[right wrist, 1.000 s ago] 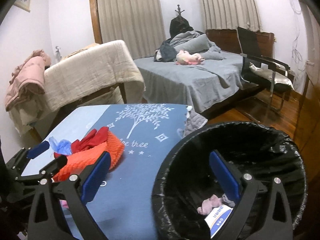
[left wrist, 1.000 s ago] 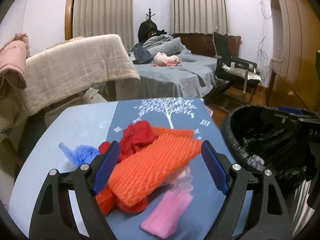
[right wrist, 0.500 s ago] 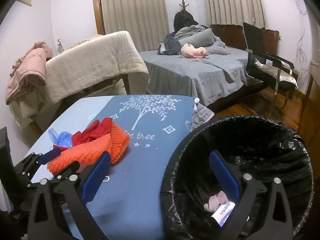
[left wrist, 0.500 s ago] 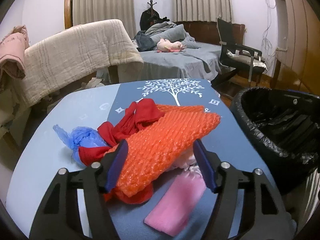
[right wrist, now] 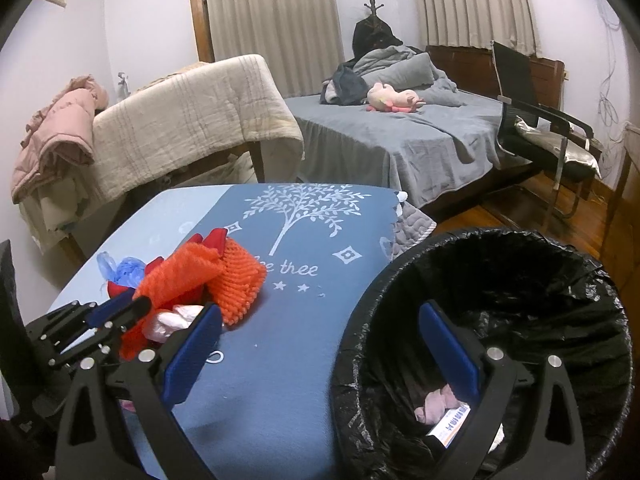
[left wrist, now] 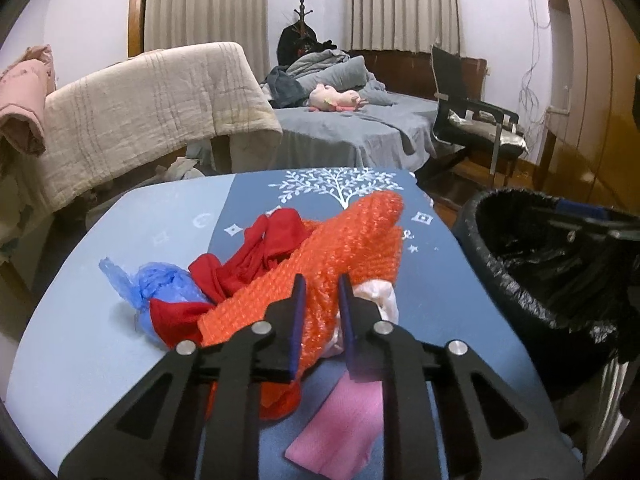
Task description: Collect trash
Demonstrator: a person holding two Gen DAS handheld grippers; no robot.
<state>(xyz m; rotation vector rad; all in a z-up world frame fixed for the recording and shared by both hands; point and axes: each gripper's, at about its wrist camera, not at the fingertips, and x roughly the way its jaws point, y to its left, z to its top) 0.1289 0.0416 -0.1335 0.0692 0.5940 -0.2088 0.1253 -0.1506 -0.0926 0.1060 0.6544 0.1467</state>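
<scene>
Narrowed since before, left claw [left wrist: 320, 284] now pinches bumpy orange foam netting [left wrist: 320, 256]; right claw [right wrist: 320, 344] gapes.

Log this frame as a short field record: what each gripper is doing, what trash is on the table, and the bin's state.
left gripper: shut on the orange foam net, one end lifted
right gripper: open, holding nothing, above the bin's rim
on table: red cloth, blue plastic bag, pink foam sheet, white plastic
trash bin: black liner, beside the table, some trash at the bottom
</scene>
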